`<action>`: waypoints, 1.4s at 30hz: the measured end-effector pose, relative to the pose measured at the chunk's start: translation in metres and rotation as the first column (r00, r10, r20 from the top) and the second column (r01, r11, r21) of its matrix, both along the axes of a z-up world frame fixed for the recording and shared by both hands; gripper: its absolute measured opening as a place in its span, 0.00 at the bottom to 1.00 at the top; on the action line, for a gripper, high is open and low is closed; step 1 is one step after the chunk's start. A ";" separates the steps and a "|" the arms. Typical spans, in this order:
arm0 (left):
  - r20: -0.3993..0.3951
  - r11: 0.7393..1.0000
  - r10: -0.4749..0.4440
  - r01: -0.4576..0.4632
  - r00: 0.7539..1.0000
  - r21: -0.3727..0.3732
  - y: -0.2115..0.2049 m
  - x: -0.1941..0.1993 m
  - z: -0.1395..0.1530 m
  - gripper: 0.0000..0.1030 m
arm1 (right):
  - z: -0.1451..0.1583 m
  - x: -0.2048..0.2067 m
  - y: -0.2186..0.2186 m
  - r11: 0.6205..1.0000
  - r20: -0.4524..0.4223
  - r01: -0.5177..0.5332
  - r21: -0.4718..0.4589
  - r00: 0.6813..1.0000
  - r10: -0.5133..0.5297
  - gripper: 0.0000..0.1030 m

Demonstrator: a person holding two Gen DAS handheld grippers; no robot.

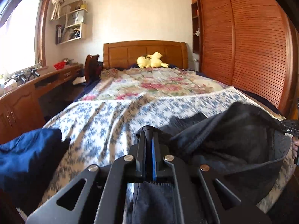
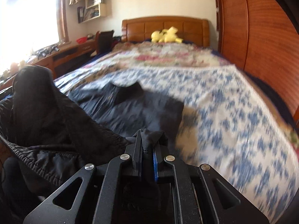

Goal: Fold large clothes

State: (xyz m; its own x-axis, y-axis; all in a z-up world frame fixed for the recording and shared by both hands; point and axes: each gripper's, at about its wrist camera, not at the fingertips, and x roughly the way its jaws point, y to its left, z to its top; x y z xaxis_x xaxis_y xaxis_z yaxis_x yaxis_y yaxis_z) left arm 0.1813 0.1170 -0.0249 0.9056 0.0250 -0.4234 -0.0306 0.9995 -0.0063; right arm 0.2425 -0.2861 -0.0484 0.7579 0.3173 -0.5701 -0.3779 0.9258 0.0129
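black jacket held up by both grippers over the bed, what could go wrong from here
1. The left gripper and the right gripper each pinch only a thin edge of the black jacket; a tug could slip it free.
2. The jacket sags bunched between them, so it may land creased on the blue floral bedspread.
3. The blue garment lies close on the left and could get swept or tangled.

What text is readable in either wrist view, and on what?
"DAS": white letters on the black right gripper body, seen at the right edge of the left wrist view.
Items on the wall shelves: too small to read.
Nothing else legible; none in the right wrist view.
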 end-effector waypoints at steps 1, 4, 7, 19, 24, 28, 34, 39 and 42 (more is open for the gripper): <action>0.009 1.000 0.005 -0.005 1.000 -0.009 0.002 0.010 0.003 0.03 | 0.003 0.011 0.001 1.000 0.011 0.004 -0.005 1.000 -0.004 0.06; 0.025 0.999 -0.020 0.021 0.999 -0.047 0.004 0.037 0.009 0.03 | 0.011 0.056 0.008 1.000 0.033 0.013 -0.015 0.999 -0.012 0.06; 0.056 0.999 -0.006 0.008 0.998 -0.035 0.000 0.059 0.012 0.03 | 0.016 0.094 0.014 0.999 0.045 0.045 -0.009 0.998 -0.045 0.06; 0.013 0.995 -0.039 0.040 0.999 -0.093 0.009 0.113 -0.011 0.05 | 0.004 0.190 0.022 0.987 0.072 0.149 -0.065 0.987 -0.144 0.06; -0.035 0.995 -0.055 0.052 0.998 -0.080 0.002 0.124 -0.022 0.07 | -0.024 0.204 0.028 0.982 0.020 0.160 -0.099 0.987 -0.158 0.06; -0.051 0.997 -0.051 0.048 0.997 -0.065 0.000 0.125 -0.025 0.08 | -0.034 0.206 0.032 0.980 0.000 0.164 -0.113 0.986 -0.165 0.06; -0.060 0.991 -0.103 0.097 0.993 -0.092 -0.004 0.120 -0.024 0.20 | -0.027 0.200 0.038 0.981 -0.025 0.146 -0.127 0.988 -0.151 0.23; -0.068 0.988 -0.131 0.124 0.989 -0.096 -0.018 0.119 -0.026 0.21 | -0.012 0.182 0.037 0.980 0.017 0.145 -0.135 0.989 -0.144 0.59; -0.064 0.983 -0.155 0.148 0.986 -0.108 -0.024 0.117 -0.026 0.22 | 0.000 0.170 0.028 0.983 0.029 0.149 -0.112 0.989 -0.146 0.62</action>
State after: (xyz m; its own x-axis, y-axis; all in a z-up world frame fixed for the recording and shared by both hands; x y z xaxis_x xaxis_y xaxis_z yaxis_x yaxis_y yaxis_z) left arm 0.2987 0.0931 -0.0514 0.8627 -0.1568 -0.4808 0.1169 0.9868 -0.1121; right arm 0.4124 -0.2584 -0.0485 0.8033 0.1353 -0.5800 -0.2361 0.9664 -0.1015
